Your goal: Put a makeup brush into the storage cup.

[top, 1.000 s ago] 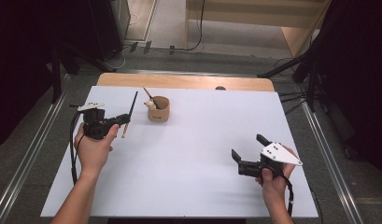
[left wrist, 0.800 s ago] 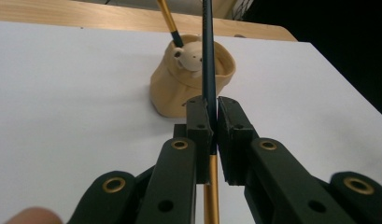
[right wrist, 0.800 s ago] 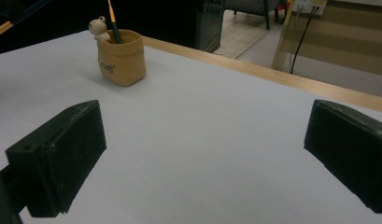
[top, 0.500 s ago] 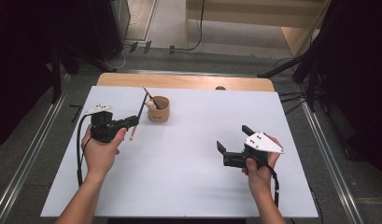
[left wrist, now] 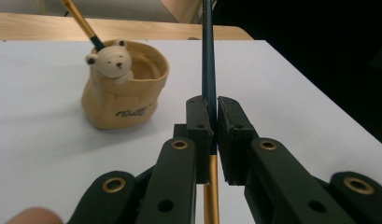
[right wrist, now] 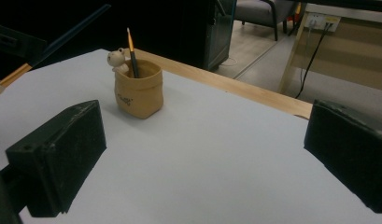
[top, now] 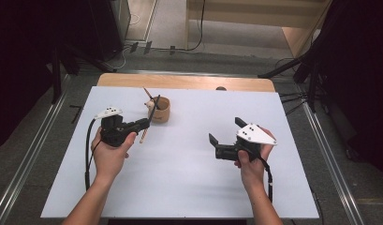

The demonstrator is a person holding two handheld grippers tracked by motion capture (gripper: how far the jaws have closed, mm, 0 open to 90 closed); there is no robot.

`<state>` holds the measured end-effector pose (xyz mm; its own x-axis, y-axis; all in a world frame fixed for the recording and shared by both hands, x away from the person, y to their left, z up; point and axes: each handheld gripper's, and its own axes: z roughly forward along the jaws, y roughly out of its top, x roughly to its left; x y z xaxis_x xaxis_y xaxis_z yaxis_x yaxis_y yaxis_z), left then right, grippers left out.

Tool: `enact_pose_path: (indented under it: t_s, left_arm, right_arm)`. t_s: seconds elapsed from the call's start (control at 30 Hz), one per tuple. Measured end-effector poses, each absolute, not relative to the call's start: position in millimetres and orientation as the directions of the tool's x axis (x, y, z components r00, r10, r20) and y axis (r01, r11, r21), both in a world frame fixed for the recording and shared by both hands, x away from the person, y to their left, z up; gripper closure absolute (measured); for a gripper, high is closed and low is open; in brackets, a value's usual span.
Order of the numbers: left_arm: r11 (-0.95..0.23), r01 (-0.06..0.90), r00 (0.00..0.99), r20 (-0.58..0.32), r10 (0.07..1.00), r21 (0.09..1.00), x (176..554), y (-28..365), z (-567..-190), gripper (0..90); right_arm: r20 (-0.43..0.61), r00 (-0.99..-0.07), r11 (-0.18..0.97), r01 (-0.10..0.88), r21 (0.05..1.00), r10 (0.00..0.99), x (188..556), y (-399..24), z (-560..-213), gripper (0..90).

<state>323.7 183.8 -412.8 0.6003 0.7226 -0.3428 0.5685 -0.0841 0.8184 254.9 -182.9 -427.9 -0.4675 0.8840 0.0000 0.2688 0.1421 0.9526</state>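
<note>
1. The pen holder looks like soft tan cloth or leather-like stuff, matt, with a smooth pale bear figure at its rim.
2. The held pencil is glossy dark blue, its lower end shiny gold.
3. The left gripper is matt black plastic with brass-coloured rivets.
4. The table has a smooth, matt white top with a bare wooden edge.

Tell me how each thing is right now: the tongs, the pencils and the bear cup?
Left tongs: shut on the dark pencil.
Right tongs: open, nothing between them.
Dark pencil: clamped, off the table.
Bear cup: upright, not held.
Second pencil: leaning inside the cup.
</note>
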Motion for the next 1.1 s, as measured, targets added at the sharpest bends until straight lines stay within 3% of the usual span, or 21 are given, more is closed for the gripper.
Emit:
enact_pose_path:
  t_s: [0.8,1.1]
  left_arm:
    - [-0.076,0.541,0.698,-0.396,0.597,0.838,311.2,154.8,-418.8,84.7]
    - [-0.076,0.530,0.748,-0.423,0.512,0.844,304.0,141.9,-424.5,84.7]
  right_arm:
    - [0.031,-0.502,0.128,0.279,0.952,0.864,263.9,-143.9,-425.5,0.0]
    - [0.132,-0.524,0.054,0.325,0.944,0.841,260.6,-138.4,-424.8,0.1]
